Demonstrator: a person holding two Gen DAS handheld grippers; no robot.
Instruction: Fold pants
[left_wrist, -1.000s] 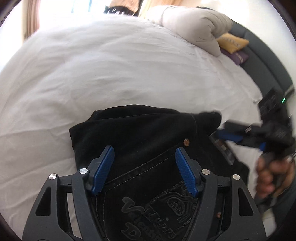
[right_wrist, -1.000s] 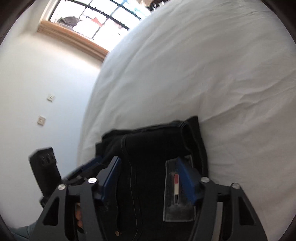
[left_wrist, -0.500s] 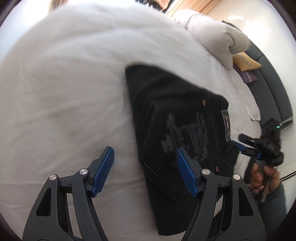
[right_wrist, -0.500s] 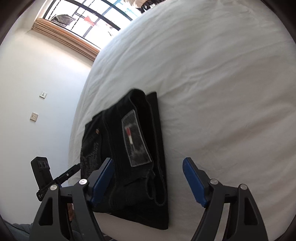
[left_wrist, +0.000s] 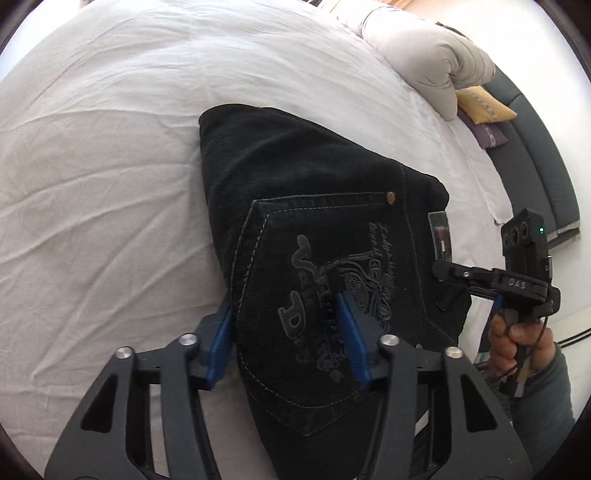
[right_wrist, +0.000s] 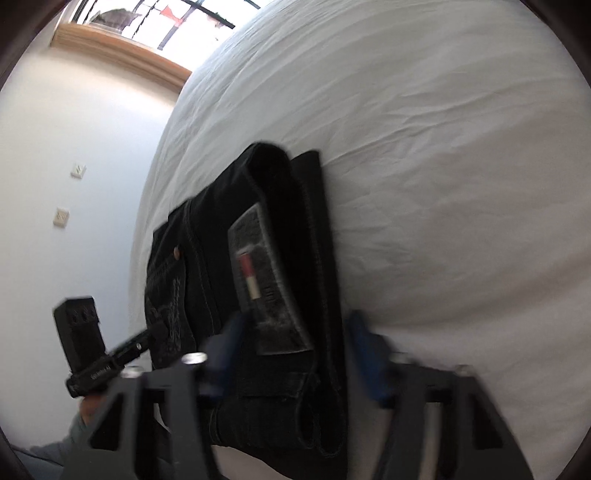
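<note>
Left gripper (left_wrist: 284, 332) and right gripper (right_wrist: 291, 354), jaws closing, straddle the folded black pants (left_wrist: 332, 229) at lower frame; grip unclear.

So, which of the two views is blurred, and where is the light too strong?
Right wrist view: motion blur smears the right gripper, whose jaws are closing around the folded black jeans; the window is overexposed. Left wrist view: sharp, with fisheye bending of the white bed sheet.

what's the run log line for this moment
pants: folded on bed | left gripper: closing over pants edge | right gripper: closing over waistband
</note>
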